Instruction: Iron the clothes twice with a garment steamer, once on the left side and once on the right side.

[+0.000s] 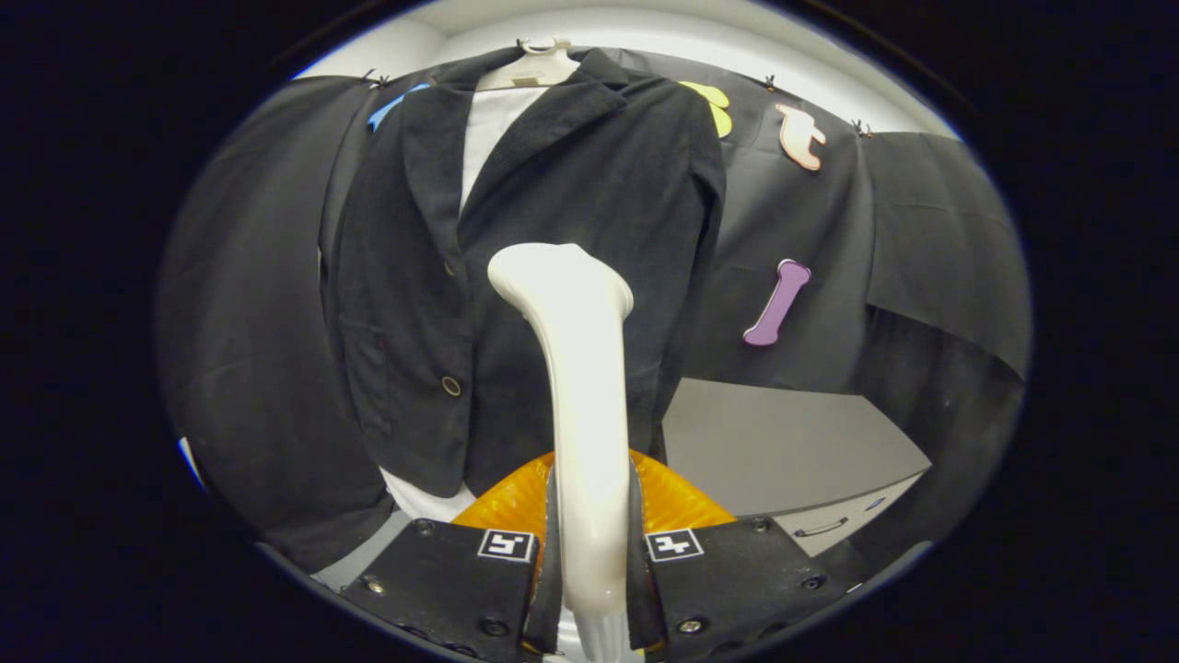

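Gripper view shows the claw (589,552) closed on the white steamer (585,387), both fingers pressing its handle, its head close before the dark jacket (553,184) on a hanger (534,64).

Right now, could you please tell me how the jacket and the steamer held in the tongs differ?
The jacket is dark, soft cloth hanging on a hanger beyond the tongs; the steamer is pale, smooth and rigid, standing upright between both fingers, which press on its handle. The steamer's head sits before the jacket's front.

Hanger (539,69) carries dark jacket (553,230) over white shirt (488,129); grey cabinet (783,451) below, rt.
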The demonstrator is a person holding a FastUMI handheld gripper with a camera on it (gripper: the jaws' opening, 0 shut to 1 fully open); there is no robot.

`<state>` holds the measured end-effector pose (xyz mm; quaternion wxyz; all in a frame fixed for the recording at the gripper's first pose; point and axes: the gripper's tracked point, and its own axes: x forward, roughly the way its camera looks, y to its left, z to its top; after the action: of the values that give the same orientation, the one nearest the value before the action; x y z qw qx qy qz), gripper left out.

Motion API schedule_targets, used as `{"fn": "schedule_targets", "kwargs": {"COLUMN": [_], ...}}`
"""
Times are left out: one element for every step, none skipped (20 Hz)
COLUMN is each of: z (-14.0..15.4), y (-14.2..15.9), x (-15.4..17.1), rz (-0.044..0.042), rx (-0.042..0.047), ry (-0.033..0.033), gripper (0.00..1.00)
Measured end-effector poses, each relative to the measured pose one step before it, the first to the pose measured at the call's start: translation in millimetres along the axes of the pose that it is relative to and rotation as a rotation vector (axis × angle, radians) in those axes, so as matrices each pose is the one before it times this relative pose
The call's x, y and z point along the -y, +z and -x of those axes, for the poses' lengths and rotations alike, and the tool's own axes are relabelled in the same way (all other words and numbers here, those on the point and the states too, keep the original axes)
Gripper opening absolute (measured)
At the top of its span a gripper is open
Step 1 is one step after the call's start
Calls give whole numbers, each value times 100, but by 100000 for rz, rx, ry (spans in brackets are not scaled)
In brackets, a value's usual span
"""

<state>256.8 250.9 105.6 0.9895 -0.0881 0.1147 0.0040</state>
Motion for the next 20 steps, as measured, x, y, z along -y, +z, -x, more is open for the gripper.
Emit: {"fn": "schedule_targets", "kwargs": {"z": [-49, -192, -183, -305, -144, -180, -105, -205, -133, -189, -250, -382, -423, -410, -390, -314, -251, -388, -190, -335], "y": [-605, -756, -658, -668, -559, -582, -431, -374, -322, -420, -417, -624, -603, -400, -559, -552, -514, -684, -889, -803], "x": [-232, -302, -279, -231, -285, -322, -304, -262, -87, -9, -108, -53, 2, -57, -105, -14, -92, -27, -129, 70], "rz": [387, 667, 728, 1246, 1033, 656, 897, 811, 699, 437, 381, 274, 708, 652, 795, 308, 215, 295, 568, -44], "rx": [-783, -755, -895, -1085, -945, -759, -536, -417, -345, -466, -546, -656, -796, -674, -819, -577, -602, -1212, -2250, -2727], "ry": [-184, 103, -80, -114, 90, 249, 143, -163, -156, -239, 22, 88, 163, -44, -96, -274, 228, 291, 576, 1051], "gripper": [31, 31, 31, 31, 31, 31, 31, 31, 31, 31, 31, 31, 31, 31, 31, 31, 31, 31, 31, 31]}}
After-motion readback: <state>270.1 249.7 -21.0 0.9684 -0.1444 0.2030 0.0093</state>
